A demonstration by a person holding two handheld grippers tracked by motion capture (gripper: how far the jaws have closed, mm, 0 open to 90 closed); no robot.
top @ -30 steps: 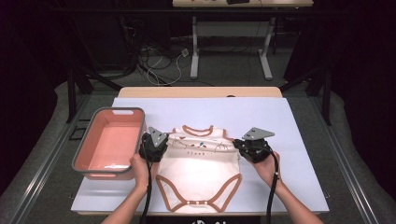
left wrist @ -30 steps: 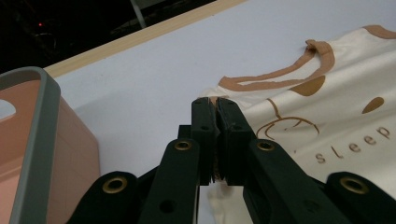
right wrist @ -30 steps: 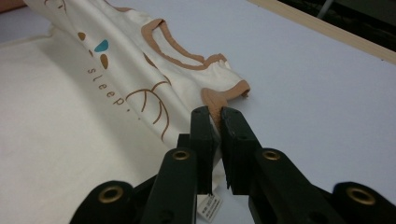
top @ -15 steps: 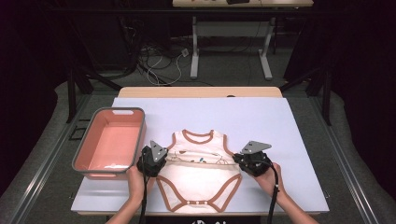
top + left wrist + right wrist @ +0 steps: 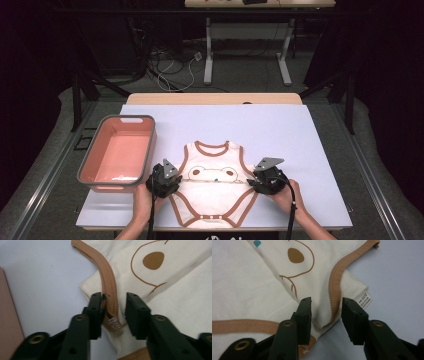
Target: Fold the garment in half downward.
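Table [image 5: 310, 150] w/ pink bin [image 5: 90, 165], empty.

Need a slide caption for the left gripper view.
Left tool, jaws open, straddling the brown-trimmed edge of a cream baby bodysuit on the pale table.

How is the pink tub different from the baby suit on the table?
The pink tub stands up with grey-rimmed walls; the baby suit lies flat. The tub is plain pink inside; the suit is cream with brown edging and an animal face. The tub sits alone; open grippers straddle the suit's sides. Both rest on the white table.
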